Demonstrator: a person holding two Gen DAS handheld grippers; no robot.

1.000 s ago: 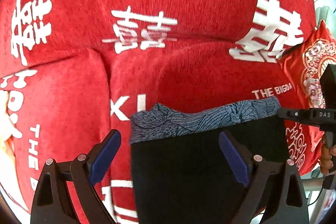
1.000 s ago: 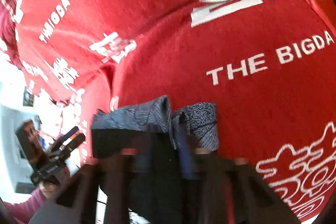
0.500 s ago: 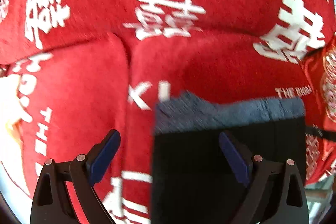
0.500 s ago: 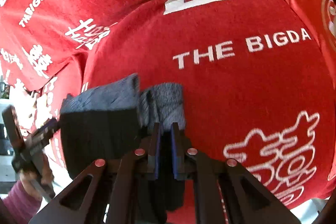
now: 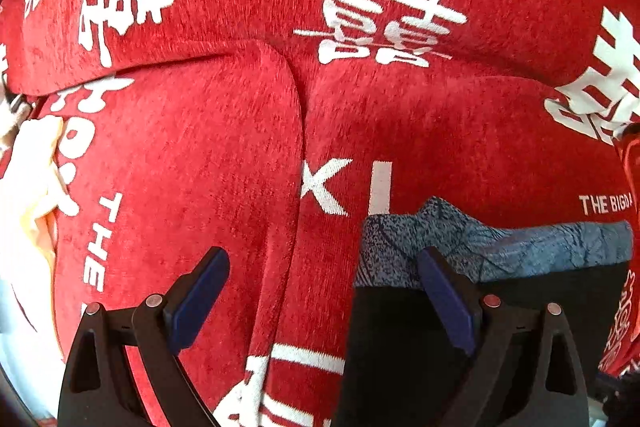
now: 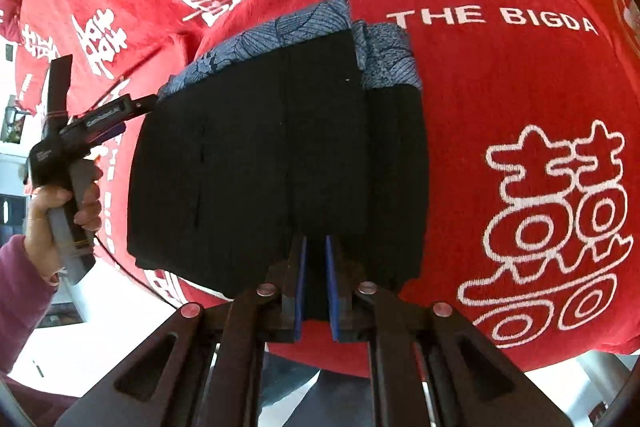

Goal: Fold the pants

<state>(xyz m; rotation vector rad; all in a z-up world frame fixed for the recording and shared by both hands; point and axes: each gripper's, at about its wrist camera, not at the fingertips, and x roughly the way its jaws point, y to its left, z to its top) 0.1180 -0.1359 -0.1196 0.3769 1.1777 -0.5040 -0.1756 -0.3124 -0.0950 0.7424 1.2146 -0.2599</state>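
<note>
The red sofa cover (image 6: 500, 107) carries the folded black pants (image 6: 280, 155). The right gripper (image 6: 315, 291) pinches their near edge, jaws narrow. The left gripper (image 5: 324, 291) gapes wide, empty, now shifted left of the pants (image 5: 460, 327).

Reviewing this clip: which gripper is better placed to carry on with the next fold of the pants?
Right. The right gripper is shut on the near edge of the pants, while the left gripper is open with only red cover between its fingers.
</note>
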